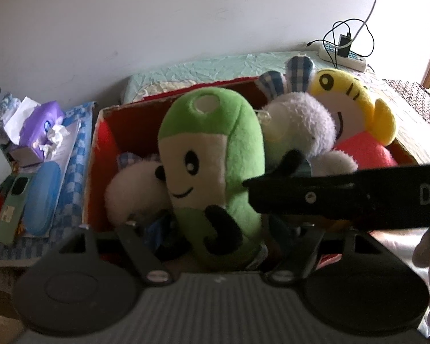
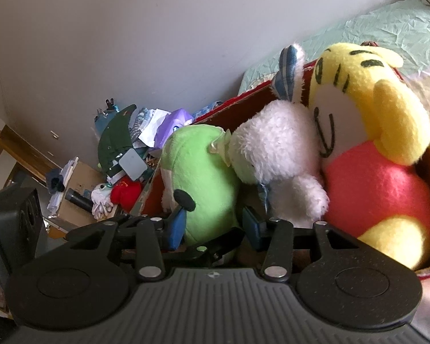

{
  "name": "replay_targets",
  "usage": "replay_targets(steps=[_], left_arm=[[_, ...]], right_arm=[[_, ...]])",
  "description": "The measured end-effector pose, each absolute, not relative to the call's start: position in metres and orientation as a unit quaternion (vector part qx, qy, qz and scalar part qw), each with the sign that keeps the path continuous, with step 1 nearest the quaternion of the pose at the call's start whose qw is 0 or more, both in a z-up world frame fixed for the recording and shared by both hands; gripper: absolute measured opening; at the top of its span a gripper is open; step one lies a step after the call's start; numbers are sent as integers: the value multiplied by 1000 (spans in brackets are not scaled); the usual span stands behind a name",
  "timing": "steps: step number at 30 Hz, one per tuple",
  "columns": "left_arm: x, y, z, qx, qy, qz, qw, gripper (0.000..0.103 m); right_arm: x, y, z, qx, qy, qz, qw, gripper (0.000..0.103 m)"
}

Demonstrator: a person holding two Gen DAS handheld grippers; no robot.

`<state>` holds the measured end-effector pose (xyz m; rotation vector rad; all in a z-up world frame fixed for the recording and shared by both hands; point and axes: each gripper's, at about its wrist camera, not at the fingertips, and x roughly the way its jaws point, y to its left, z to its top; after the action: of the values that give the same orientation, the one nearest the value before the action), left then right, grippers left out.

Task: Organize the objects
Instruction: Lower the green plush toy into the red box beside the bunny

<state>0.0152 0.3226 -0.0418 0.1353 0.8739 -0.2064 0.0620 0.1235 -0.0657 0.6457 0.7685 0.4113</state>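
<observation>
Right claw [image 2: 212, 226] grasping green plush [image 2: 197, 183]; left claw [image 1: 215, 229] released (straddling it) in box [image 1: 100, 132].

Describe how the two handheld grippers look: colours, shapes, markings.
The left gripper and the right gripper share one build: a dark grey ribbed body, two round black discs, black link bars with silver pivot pins, and a small white mark at the centre. The right one's jaws carry blue pads. Seen side-on from the left camera, it is a black bar with white lettering, partly cut off.
</observation>
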Motion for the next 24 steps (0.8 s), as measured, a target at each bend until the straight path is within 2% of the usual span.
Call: replay_targets(steps=[6,13,24], left_arm=[[15,323,-42,58,425,-92,899,79],[17,320,-44,51,429,-85,898,84],[19,317,-48,48,429,-78,899,88]], right_arm=[[58,124,-68,300,361,186,863,44],[56,126,-69,269,360,155,880,30],[58,132,-72,243,359,145,889,30]])
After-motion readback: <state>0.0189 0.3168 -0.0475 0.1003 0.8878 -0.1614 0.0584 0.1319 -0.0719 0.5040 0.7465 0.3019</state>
